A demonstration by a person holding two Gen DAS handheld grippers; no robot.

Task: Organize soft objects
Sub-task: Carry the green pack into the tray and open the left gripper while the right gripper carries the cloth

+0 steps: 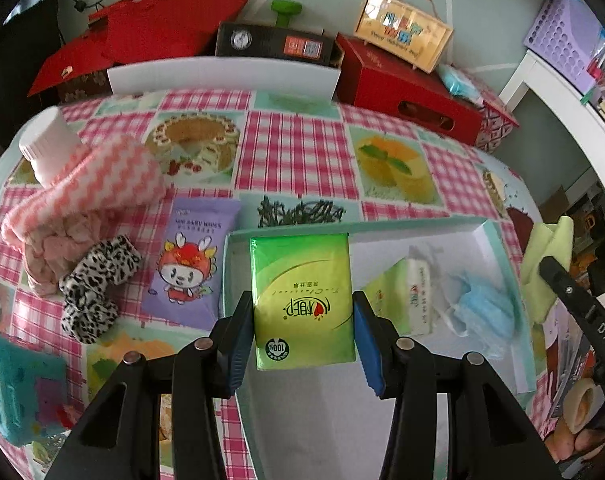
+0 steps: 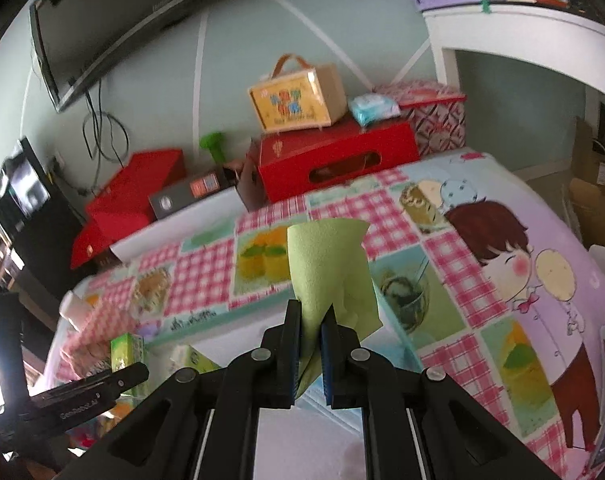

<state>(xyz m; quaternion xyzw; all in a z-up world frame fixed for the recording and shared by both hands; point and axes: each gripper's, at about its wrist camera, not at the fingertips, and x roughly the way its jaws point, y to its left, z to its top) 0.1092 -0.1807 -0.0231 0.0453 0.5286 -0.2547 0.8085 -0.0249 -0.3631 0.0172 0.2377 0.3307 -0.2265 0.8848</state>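
- Two sets of tongs are loaded over the tabletop [image 1: 302,152], whose checked cloth carries everything.
- We see the teal-rimmed box [image 1: 498,240] at 5 o'clock, already holding a tissue pack [image 1: 406,292] and a blue mask [image 1: 482,308].
- Our left tongs [image 1: 302,336] clamp the green tissue pack [image 1: 302,300] above the box's 9 o'clock corner; released askew, it could catch the rim and tip out.
- Our right tongs [image 2: 311,328] pinch a green cloth [image 2: 330,272] at 3 o'clock of the box; loose folds could drape outside.
- We cannot see the box's near wall behind the tongs.
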